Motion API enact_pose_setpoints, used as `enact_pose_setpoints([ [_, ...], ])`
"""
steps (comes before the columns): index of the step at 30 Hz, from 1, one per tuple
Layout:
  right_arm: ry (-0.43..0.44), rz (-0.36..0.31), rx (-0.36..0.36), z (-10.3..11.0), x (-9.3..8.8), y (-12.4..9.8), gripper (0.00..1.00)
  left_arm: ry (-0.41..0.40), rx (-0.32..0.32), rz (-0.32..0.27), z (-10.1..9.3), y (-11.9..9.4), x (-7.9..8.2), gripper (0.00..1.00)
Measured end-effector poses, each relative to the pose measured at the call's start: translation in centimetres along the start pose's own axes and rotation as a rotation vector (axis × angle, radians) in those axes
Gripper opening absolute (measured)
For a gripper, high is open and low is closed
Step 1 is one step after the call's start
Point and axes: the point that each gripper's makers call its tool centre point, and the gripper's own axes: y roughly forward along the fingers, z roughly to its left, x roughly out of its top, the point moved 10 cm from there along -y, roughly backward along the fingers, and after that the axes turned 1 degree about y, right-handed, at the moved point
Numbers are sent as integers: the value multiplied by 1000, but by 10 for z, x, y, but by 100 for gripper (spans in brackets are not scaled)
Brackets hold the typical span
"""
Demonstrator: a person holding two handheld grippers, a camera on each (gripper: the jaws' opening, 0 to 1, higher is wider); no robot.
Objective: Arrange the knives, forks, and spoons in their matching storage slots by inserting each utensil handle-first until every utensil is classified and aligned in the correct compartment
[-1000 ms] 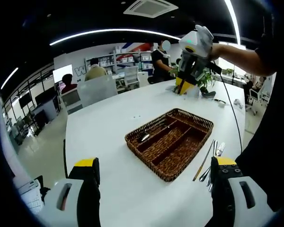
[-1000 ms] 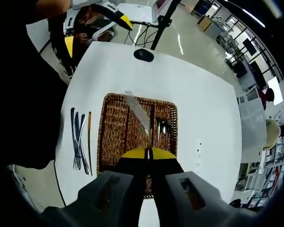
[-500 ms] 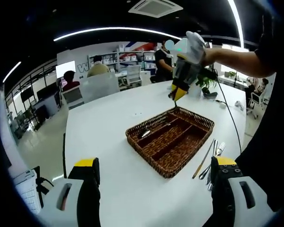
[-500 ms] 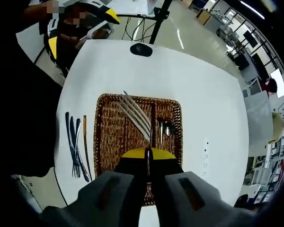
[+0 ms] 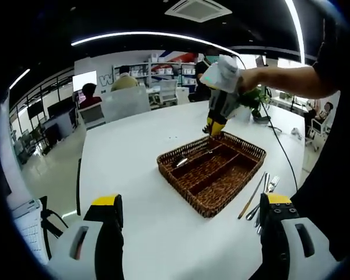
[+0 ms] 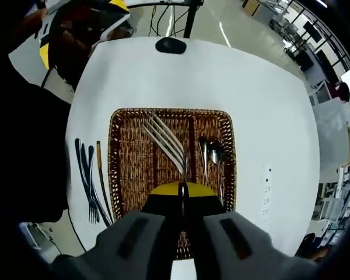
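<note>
Closest to us, at the bottom of the right gripper view, our right gripper [image 6: 182,188] has its yellow tips pinched together on a fork [image 6: 166,142], tines fanning up and away over the wicker tray [image 6: 118,175]. We hold it above the middle of the tray, approx. over the divider area; which slot it's headed for we can't tell yet. Same gripper shows in the left gripper view, hanging over the tray's far end.

Our left gripper [image 5: 189,213] sits low in its own view w/ jaws spread wide, nothing between them, parked on our side of the tray.

Just past the fork, the slot on the right of the right gripper view already holds spoons [image 6: 210,156], at least two, bowls toward the gripper end. Other slots look bare wicker, as far as we can see.

Beside the tray, on the white table [image 6: 268,105], loose utensils [image 6: 90,186] lie side by side: forks plus a slimmer brownish-handled piece [image 6: 102,184], maybe a knife, can't confirm. So our judgement: early-to-mid task. Spoons partly done, one fork in transit, rest still outside.

Farther off, a dark oval object [image 6: 171,45] lies near the table's far edge.

Writing: a big "W" on the far office wall [image 5: 100,80] in the left gripper view; rest unreadable. No brand legible on utensils or tray.
</note>
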Motion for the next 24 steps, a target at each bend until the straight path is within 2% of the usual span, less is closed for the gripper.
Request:
enact_pose_setpoints([
  [11,43,38,57,-6,-1,40,0,-16,6,3,11,-3,-4,99],
  [17,44,54,66,-7,-1,56,0,-21,14,8,14,-7,-7,99],
  [24,85,73,79,-11,2,71,0,-30,23,14,19,-12,-10,99],
])
